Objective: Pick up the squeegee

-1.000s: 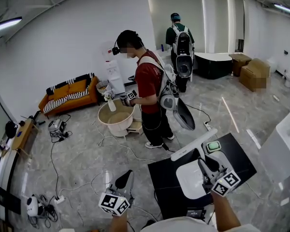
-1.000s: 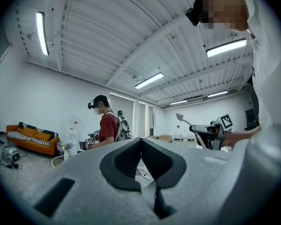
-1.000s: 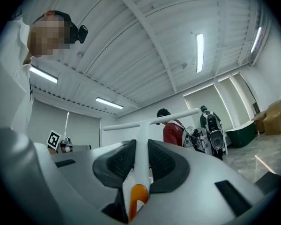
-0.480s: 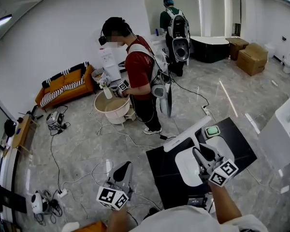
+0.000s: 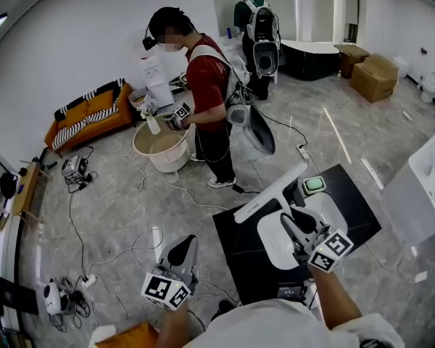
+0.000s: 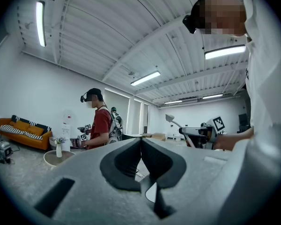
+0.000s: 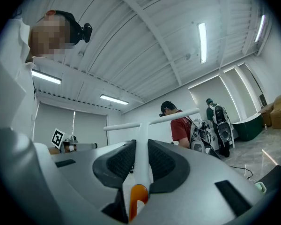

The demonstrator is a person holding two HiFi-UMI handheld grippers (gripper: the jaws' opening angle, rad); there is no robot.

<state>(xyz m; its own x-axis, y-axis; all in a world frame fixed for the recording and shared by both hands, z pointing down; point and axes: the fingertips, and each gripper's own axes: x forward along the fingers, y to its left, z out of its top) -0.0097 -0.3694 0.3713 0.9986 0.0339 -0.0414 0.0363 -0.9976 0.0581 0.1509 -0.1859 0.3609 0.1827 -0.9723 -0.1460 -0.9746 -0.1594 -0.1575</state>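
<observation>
The squeegee (image 5: pixel 270 193) is white, with a long blade across a slim handle that ends in an orange tip (image 7: pixel 138 196). My right gripper (image 5: pixel 291 227) is shut on that handle and holds it above the black table (image 5: pixel 235 256), with the blade pointing away. In the right gripper view the handle (image 7: pixel 141 158) runs up between the pads to the level blade. My left gripper (image 5: pixel 183 251) hangs over the floor to the left, shut and empty; in the left gripper view its pads (image 6: pixel 131 156) touch.
A white basin (image 5: pixel 275 252) and a small green-topped object (image 5: pixel 314 185) lie on the black table. A person in a red shirt (image 5: pixel 206 93) stands at a round tub (image 5: pixel 158 149). Cables (image 5: pixel 156 238) run across the floor. A white sink (image 5: pixel 420 187) is at the right.
My right gripper has drifted slightly left and down in the view, still carrying the squeegee. The left gripper has hardly moved. The person in red has shifted up and left in the view.
</observation>
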